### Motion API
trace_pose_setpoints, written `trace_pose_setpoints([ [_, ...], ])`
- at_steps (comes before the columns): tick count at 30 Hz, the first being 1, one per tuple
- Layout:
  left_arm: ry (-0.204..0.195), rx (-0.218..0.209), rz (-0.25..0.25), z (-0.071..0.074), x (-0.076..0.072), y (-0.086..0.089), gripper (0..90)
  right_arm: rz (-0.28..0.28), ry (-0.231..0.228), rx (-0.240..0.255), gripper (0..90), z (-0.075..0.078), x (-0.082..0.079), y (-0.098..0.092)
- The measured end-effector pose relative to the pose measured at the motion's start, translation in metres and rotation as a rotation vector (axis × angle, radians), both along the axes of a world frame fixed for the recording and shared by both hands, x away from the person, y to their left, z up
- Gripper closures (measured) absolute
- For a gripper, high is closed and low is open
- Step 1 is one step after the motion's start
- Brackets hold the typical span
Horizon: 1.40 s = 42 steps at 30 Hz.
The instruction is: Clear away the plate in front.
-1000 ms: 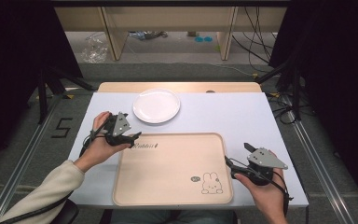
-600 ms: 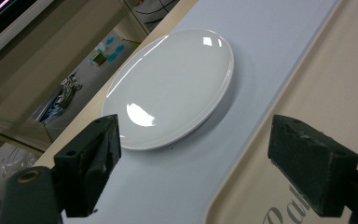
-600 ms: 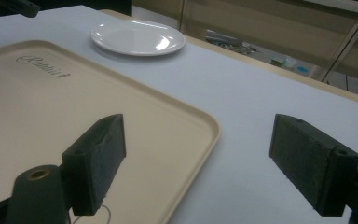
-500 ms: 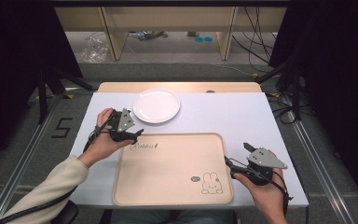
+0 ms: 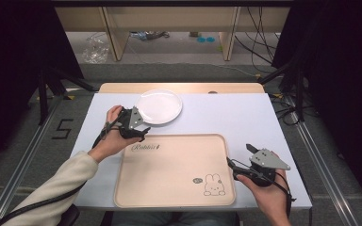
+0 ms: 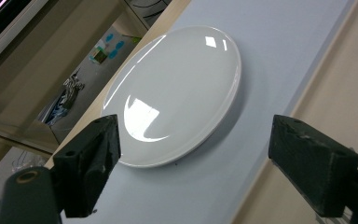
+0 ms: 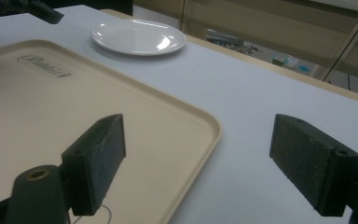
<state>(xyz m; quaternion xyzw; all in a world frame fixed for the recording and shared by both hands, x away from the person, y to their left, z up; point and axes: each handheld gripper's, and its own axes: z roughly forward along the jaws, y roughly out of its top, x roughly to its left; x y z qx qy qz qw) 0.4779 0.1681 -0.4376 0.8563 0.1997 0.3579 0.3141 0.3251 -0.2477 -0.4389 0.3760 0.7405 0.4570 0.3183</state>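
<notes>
The left gripper (image 5: 139, 126) hovers with its jaws spread wide, just beside the near-left rim of the white plate (image 5: 159, 106), which lies flat on the pale blue tabletop (image 5: 226, 115) beyond the far edge of the beige rabbit-print tray (image 5: 172, 169). At the tray's right edge, the right gripper (image 5: 238, 165) rests with its jaws likewise wide apart, straddling the tray's rim and holding nothing.

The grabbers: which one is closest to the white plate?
The left gripper, open right beside the plate's near edge. The right gripper waits far off, by the tray's rabbit corner.
</notes>
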Motion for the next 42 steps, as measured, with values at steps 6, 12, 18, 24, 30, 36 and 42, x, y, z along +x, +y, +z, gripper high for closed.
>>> trace_pose_setpoints([
  [6,0.011,0.016,0.002,0.000,0.007,-0.005,16.7,0.004,-0.006,-0.010,19.2,0.000,0.001,0.000],
  [12,0.016,0.032,0.001,-0.001,0.015,-0.010,16.7,0.005,-0.005,-0.010,19.1,0.000,0.001,0.000],
  [18,0.038,0.060,-0.003,-0.005,0.029,-0.021,16.7,0.004,-0.003,-0.010,18.9,0.000,0.001,-0.001],
  [24,0.051,0.100,-0.008,-0.010,0.040,-0.032,16.7,0.001,-0.005,-0.011,18.9,0.000,0.001,-0.001],
  [30,0.072,0.127,-0.019,-0.015,0.049,-0.039,16.9,0.003,-0.004,-0.011,18.9,0.000,0.001,-0.001],
  [36,0.107,0.170,-0.015,-0.020,0.059,-0.044,16.6,0.005,0.021,-0.005,18.9,0.000,0.000,-0.001],
  [42,0.121,0.195,-0.010,-0.027,0.066,-0.048,16.5,0.005,-0.006,-0.006,18.9,0.000,0.001,-0.002],
])
